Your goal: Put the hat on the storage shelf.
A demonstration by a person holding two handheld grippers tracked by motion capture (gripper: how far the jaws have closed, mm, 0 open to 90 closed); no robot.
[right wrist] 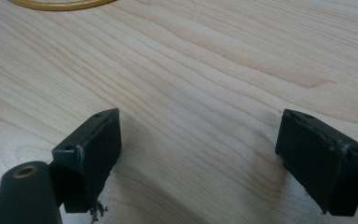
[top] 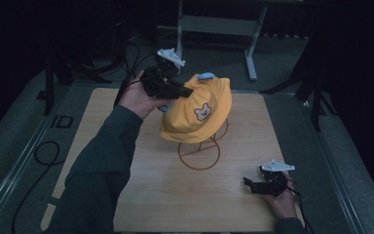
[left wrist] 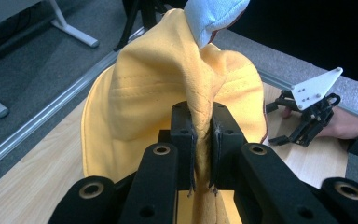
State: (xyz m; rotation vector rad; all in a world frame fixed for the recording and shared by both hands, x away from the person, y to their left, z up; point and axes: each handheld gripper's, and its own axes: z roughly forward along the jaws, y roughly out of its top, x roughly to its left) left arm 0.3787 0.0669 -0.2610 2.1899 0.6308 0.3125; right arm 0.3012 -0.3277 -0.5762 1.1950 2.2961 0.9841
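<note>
Left claw (left wrist: 202, 140) pinching a fold of the yellow hat (left wrist: 144, 88) over wire stand (top: 199, 155), right claw (right wrist: 200, 158) spread wide, low over the desk (right wrist: 214, 60)

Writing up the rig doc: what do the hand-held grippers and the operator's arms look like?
Both are black, two-jaw linkage frames. The left hand-held gripper and right hand-held gripper each carry a pale grey three-cornered plate on top, and dark cables trail from them. The jaws end in blocky black pads, scuffed at the edges; the arms have brass-coloured pivot bushings. The left forearm wears a dark grey-green sleeve.
</note>
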